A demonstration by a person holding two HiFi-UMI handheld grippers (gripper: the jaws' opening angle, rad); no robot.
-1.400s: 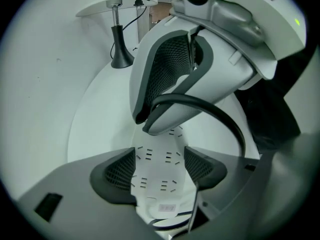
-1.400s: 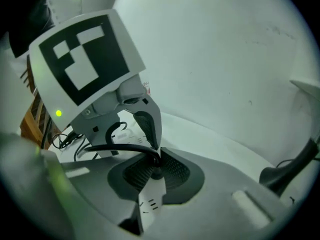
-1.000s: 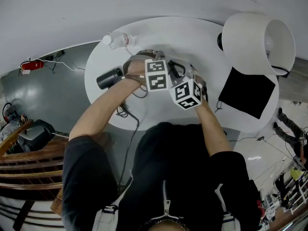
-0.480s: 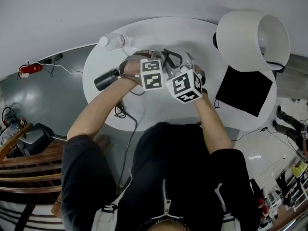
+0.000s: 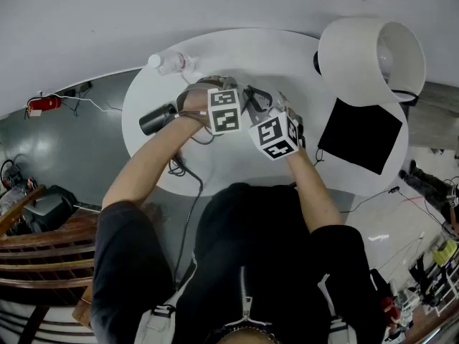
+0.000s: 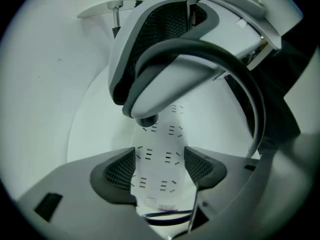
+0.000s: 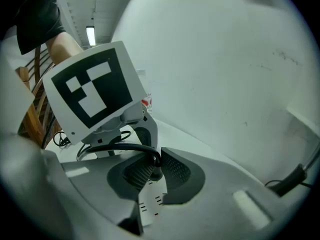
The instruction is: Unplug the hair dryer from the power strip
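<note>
A white power strip (image 6: 159, 156) lies on the round white table (image 5: 287, 52). My left gripper (image 6: 160, 168) straddles the strip's near end, its pads against both sides. A black plug (image 7: 153, 172) stands on the strip, its black cord (image 7: 117, 148) curving off to the left. My right gripper (image 7: 152, 173) is shut on this plug; whether the prongs are still seated I cannot tell. In the head view both marker cubes (image 5: 224, 111) sit close together over the table's middle and hide the strip. The black hair dryer (image 5: 159, 118) lies at the table's left.
A clear plastic bottle (image 5: 170, 63) lies at the table's far left. A white lampshade (image 5: 367, 56) stands at the right, with a black square mat (image 5: 361, 136) in front of it. The dryer's cord (image 5: 188, 185) hangs over the table's near edge.
The right gripper's cube has shifted slightly down and toward me in the head view. The left gripper has stayed nearly in place.
</note>
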